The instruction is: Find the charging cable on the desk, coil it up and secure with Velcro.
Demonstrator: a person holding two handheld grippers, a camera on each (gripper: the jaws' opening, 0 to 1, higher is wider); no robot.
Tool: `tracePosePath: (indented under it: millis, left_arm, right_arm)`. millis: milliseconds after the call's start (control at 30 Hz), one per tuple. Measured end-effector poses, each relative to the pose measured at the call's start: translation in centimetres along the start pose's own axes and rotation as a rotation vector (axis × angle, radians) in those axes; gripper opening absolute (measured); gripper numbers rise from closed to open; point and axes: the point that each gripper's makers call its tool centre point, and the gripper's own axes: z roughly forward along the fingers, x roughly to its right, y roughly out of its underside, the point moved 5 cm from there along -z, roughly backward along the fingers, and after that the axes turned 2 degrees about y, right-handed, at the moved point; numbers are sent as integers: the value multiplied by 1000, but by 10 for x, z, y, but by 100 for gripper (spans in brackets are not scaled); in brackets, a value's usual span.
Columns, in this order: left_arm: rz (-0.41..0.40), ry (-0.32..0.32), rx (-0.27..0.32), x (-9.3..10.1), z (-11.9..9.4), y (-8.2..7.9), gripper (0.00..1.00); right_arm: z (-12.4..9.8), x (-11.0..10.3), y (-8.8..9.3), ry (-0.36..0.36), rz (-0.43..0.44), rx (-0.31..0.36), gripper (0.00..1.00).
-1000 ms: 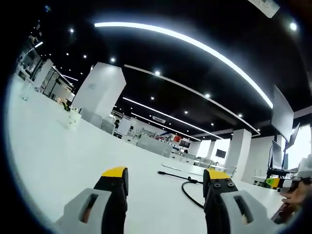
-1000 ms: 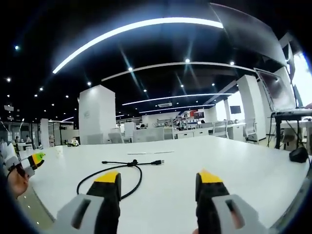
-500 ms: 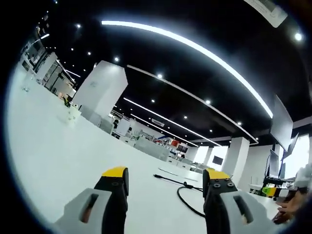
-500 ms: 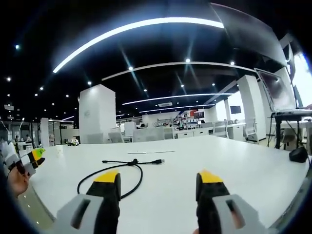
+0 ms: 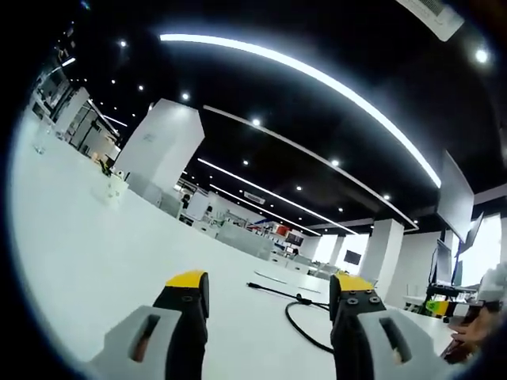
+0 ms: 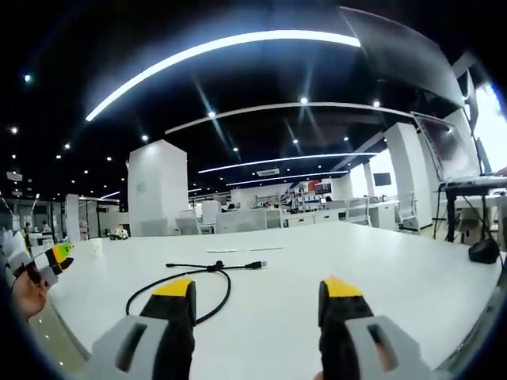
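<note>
The black charging cable [image 6: 207,273] is seen lying loosely looped on the white tabletop [image 6: 380,273], ahead-left of the right hand-held gripper [image 6: 257,297], the nearer one. Both the right and left hand-held gripper [image 5: 269,294] are held apart, empty.

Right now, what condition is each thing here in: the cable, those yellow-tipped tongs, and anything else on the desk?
charging cable: uncoiled, lying loose on the desk in one open loop, nothing gripping it.
left tongs: open, empty, above the desk.
right tongs: open, empty, apart from the cable.
desk: white, flat, cable resting on it.
dark object: sitting at the desk's far right edge; too small to identify.
</note>
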Motion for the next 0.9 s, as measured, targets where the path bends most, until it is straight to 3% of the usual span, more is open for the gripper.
tracePosePath:
  millis: [300, 900]
  left_arm:
    - [-8, 9, -10, 4, 2, 4, 62]
    - [11, 10, 6, 6, 0, -7, 62]
  right_arm:
    - [-3, 1, 1, 7, 16, 3, 63]
    - [1, -3, 8, 3, 21, -10, 63]
